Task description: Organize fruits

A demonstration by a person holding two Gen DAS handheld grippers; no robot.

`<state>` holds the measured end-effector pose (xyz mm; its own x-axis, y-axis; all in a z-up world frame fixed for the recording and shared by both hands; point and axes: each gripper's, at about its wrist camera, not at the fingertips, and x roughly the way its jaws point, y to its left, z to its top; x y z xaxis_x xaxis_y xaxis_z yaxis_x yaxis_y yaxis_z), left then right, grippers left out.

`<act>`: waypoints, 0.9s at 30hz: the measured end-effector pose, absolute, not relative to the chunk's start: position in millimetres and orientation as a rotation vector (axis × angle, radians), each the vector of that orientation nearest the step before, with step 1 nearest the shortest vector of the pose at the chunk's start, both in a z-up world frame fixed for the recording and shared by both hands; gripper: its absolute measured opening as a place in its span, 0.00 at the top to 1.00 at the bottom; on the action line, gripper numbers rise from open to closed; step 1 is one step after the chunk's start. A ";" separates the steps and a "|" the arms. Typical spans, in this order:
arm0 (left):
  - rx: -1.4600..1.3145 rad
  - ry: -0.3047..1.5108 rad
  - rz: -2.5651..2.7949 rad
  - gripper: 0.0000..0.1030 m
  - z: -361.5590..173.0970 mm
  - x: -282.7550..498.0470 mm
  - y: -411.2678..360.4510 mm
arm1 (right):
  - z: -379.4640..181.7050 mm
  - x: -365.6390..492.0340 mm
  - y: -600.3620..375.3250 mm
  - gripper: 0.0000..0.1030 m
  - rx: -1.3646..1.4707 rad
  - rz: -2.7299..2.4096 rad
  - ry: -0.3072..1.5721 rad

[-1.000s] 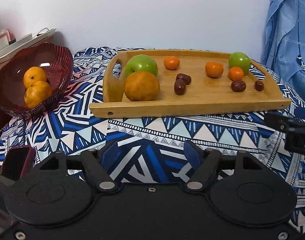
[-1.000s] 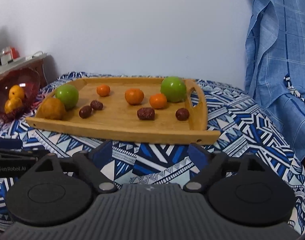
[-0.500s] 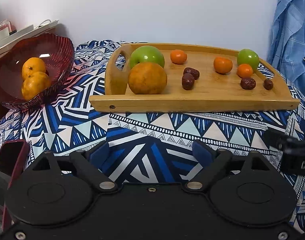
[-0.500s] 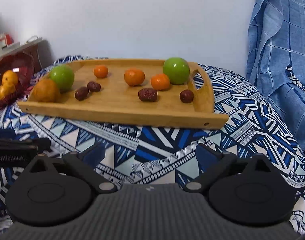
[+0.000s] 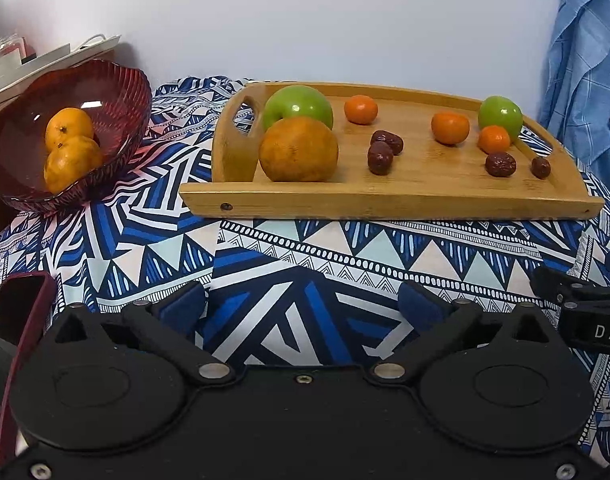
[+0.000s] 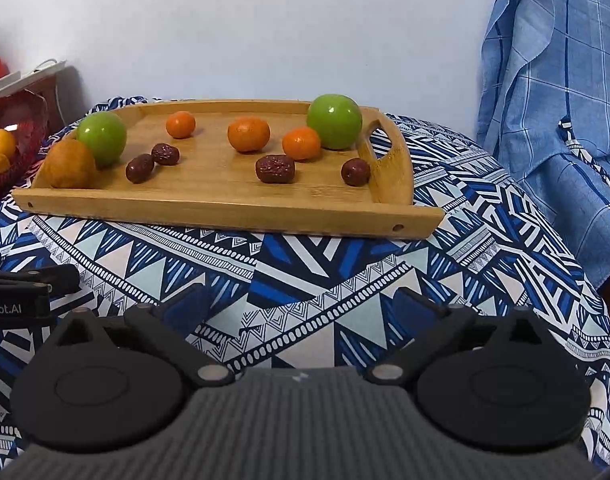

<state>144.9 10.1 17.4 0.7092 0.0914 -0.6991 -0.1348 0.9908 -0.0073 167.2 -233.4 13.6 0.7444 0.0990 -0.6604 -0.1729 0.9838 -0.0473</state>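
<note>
Fruit lies scattered on a bamboo tray (image 5: 385, 204) that sits on a blue-and-white patterned cloth (image 5: 289, 264). In the right wrist view, the red glass bowl (image 5: 117, 92) at the far left is cut by the frame edge, so only part of its rim and its two oranges (image 5: 71, 148) show there. A dark red object (image 5: 13, 312) at the lower left of the left wrist view is half hidden behind the gripper body; possibly a phone, but it is hard to tell.

On the tray, a large dull orange (image 5: 299, 150) rests at the left end, touching a green apple (image 5: 299, 106) behind it. A second green apple (image 6: 335, 126) stands by the right handle. Three small tangerines (image 6: 249, 134) and four wrinkled red dates (image 6: 275, 169) are spread between them (two dates lie touching).

The left gripper (image 5: 301, 308) and the right gripper (image 6: 305, 308) both hover over the cloth near the tray's front edge, their blue-padded fingers spread wide after just opening, with nothing between them.
</note>
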 end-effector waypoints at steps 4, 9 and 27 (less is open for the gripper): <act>-0.069 0.778 0.122 0.00 17.4 145.4 11.3 | 12.3 167.1 -233.1 0.00 -0.110 0.144 0.715; -0.069 0.777 0.122 0.00 17.5 145.8 11.4 | 10.0 169.3 -233.4 0.00 -0.094 0.149 0.722; -0.073 0.766 0.126 0.00 16.5 146.5 11.3 | 7.9 170.9 -234.7 0.00 -0.082 0.154 0.724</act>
